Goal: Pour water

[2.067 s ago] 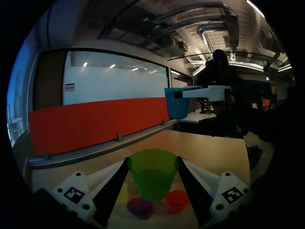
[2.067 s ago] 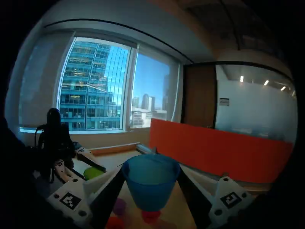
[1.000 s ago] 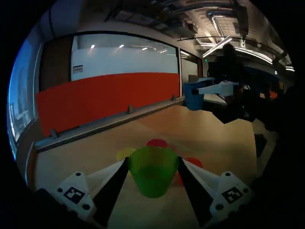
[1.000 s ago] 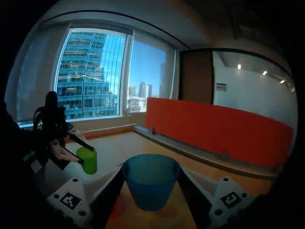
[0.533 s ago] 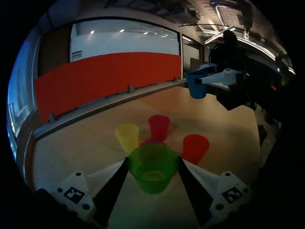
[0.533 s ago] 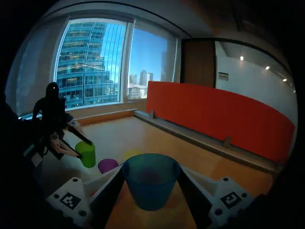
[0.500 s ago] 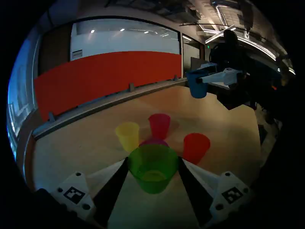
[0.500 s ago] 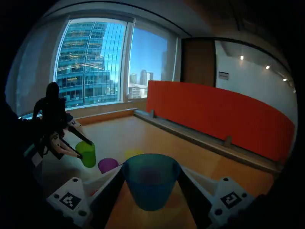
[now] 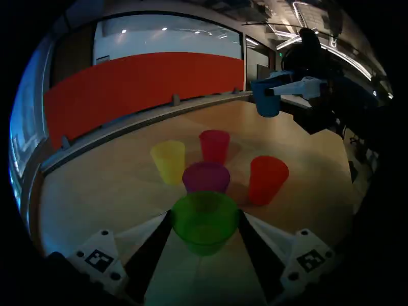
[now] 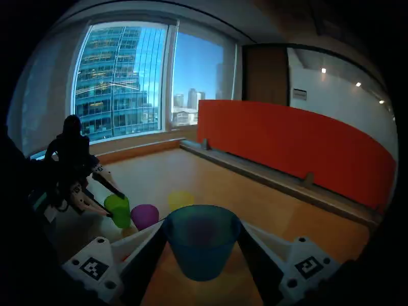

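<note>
Gripping a green cup (image 9: 205, 232), the left claw (image 9: 204, 217) hangs over the wooden surface (image 9: 102, 188), a purple cup (image 9: 206, 177) at 12 o'clock; the right claw (image 10: 201, 222) clasps a blue cup (image 10: 201, 250) at 2 o'clock.

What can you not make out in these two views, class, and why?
Left gripper view: base of the purple cup, hidden behind the green cup.
Right gripper view: base of the yellow cup, hidden behind the blue cup.
Both views: water in either held cup, too dim to tell.
</note>
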